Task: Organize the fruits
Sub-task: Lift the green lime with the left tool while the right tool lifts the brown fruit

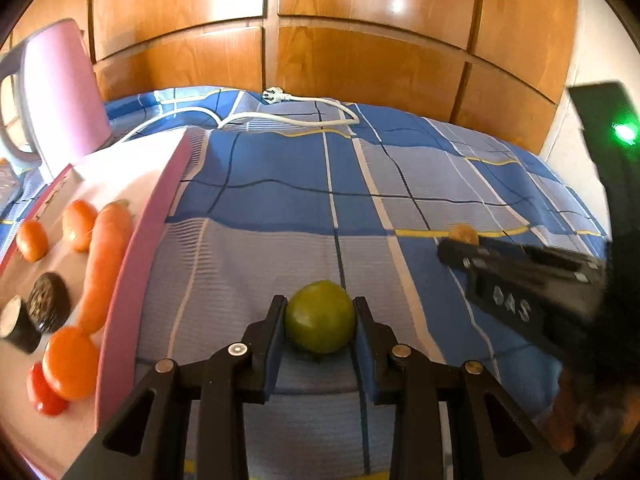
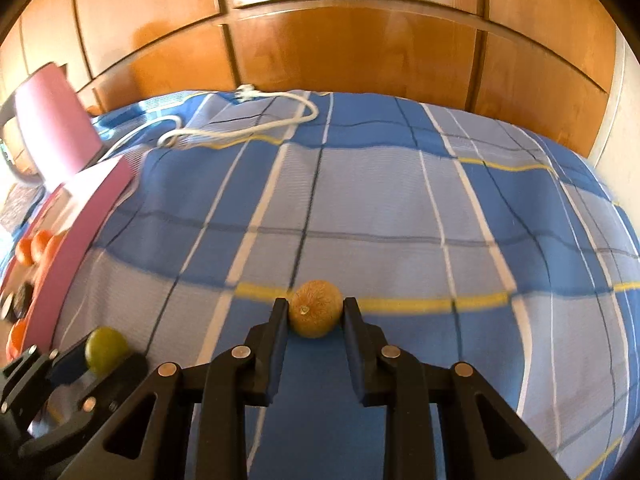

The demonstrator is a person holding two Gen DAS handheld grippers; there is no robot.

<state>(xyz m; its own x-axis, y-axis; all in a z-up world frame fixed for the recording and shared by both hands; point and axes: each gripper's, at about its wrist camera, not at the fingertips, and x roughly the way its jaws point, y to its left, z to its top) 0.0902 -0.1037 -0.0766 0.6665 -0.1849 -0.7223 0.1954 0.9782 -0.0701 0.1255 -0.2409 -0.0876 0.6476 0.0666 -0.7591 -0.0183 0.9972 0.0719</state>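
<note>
On a blue checked bedspread (image 1: pixel 400 184), both grippers clamp fruit: left gripper (image 1: pixel 320 322) on a green fruit (image 1: pixel 320 322), right gripper (image 2: pixel 316 310) on a tan fruit (image 2: pixel 316 310). Best lifted gently toward the pink tray (image 1: pixel 132 280).

Both tongs (image 1: pixel 320 308) (image 2: pixel 316 306) are black, silver-riveted, with seemingly blue inner pads (image 1: pixel 276 352).

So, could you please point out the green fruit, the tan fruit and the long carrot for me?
green fruit (image 1: pixel 320 322), left wrist view, centre of its front.
tan fruit (image 2: pixel 316 308), right wrist view, middle near its stem end.
long carrot (image 1: pixel 105 264), left wrist view, mid-length of its body.
</note>
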